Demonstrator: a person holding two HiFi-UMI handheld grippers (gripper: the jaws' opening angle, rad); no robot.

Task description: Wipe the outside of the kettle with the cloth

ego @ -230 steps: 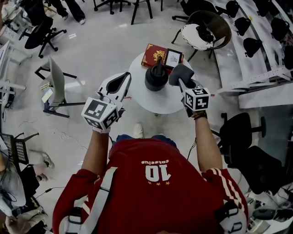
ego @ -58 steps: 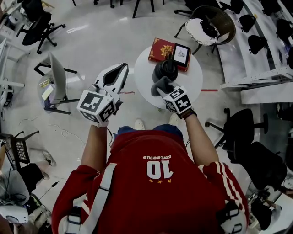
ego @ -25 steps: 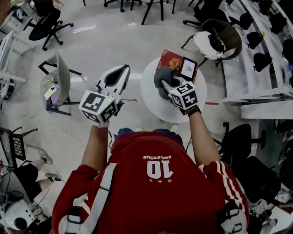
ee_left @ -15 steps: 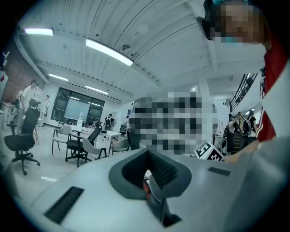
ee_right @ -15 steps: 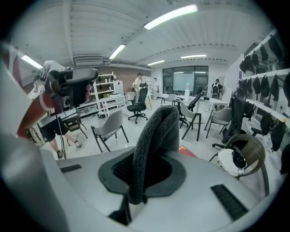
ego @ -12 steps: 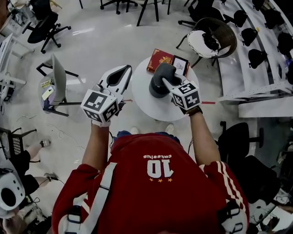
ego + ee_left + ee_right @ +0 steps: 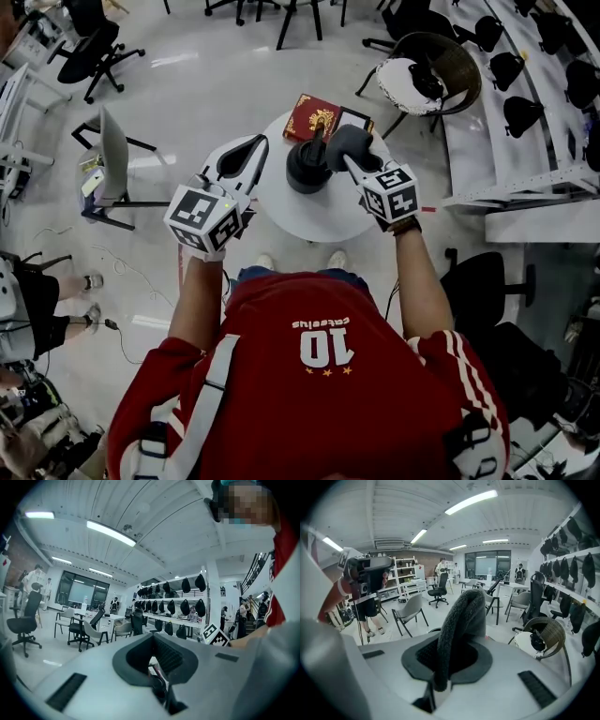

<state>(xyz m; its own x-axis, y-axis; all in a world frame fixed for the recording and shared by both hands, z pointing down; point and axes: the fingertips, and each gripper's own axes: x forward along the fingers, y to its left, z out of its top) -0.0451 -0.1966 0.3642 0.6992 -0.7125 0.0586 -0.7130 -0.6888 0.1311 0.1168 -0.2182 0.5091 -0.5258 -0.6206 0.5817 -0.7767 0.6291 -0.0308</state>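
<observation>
We cannot tell from the head view whether the grey fleecy cloth [image 7: 348, 143] truly touches the black rounded kettle [image 7: 307, 167]. The cloth's bulge sits tight against the kettle's upper right side and covers that edge. The kettle stands toward the far side of the round white counter [image 7: 309, 214], and neither gripper view shows it. Behind it, a red book with gold ornament [image 7: 314, 114] is partly masked by the kettle's upright handle and by a dark-framed white card [image 7: 356, 116], whose near part is lost under the cloth. The right gripper [image 7: 358, 165] reaches forward over the counter on a nearly straight arm, its jaws closed on the cloth. In the right gripper view the cloth [image 7: 461, 616] rises from between them as a folded hump that hides their tips. The left gripper [image 7: 262, 142] is held by the counter's left edge, apart from the kettle, with its jaws together and nothing between them. The marker cubes cover most of both hands.
</observation>
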